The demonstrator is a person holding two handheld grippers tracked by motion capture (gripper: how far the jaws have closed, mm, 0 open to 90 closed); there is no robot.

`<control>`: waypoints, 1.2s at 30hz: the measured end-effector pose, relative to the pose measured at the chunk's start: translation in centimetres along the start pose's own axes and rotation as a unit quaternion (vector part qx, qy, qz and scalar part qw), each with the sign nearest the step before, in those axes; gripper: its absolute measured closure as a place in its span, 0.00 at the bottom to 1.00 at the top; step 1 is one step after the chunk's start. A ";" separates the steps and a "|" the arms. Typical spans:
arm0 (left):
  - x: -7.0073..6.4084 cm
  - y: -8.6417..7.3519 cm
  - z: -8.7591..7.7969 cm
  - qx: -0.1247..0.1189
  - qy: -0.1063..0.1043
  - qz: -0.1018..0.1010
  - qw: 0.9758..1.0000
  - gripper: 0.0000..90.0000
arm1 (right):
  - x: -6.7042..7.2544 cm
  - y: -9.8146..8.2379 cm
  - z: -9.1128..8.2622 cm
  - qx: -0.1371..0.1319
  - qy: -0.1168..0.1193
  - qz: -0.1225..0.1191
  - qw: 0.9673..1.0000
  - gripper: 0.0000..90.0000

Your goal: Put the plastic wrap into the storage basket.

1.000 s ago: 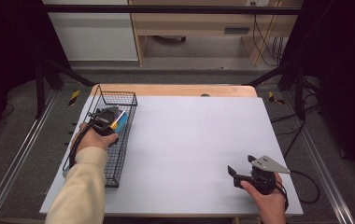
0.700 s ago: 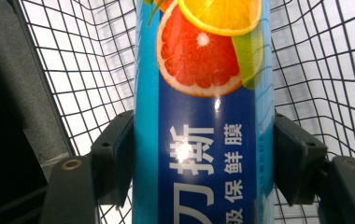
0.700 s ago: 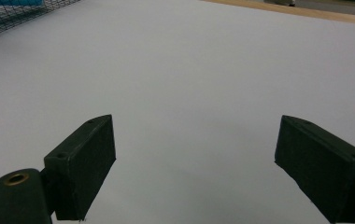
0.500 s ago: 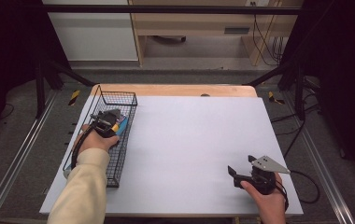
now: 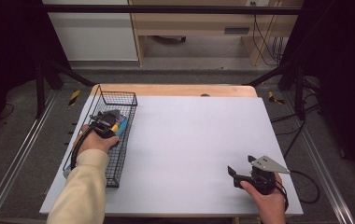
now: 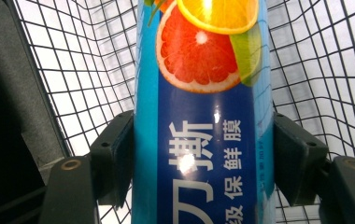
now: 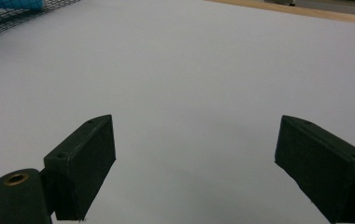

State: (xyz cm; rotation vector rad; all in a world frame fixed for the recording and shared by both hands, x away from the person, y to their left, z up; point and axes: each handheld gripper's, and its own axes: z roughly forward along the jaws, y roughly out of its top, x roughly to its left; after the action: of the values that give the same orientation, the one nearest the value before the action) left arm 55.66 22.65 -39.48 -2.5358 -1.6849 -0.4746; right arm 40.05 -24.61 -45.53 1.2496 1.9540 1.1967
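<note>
Comparing with a second ago, I see my left hand-held gripper (image 5: pixel 106 122) has sunk a little lower into the wire basket (image 5: pixel 119 161) at the bench's left edge, and its jaws now sit clamped on both sides of the blue cling-film box (image 6: pixel 203 140), the one printed with citrus slices. From the left gripper view the pads press flush against the box's long sides, with basket mesh behind and around it, so the box is still inside the basket, lengthwise along it. I judge the grasp is made and the lift out is what comes next; the mesh walls are close, so I would raise it straight. My right hand-held gripper (image 5: pixel 241 175) has not moved: it rests near the bench's (image 5: pixel 189 140) front right corner, jaws spread wide, holding nothing.
</note>
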 end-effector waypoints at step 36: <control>-7.3 -4.8 -9.8 -0.314 -0.037 0.080 0.945 0.06 | -0.3 0.0 -0.1 0.002 -0.014 0.004 1.000 0.08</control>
State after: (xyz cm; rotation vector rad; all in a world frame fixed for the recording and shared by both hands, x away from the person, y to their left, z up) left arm 46.50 15.97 -32.78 -3.1194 -1.5038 -1.0608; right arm 40.11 -24.96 -45.49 1.2699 1.9343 1.1728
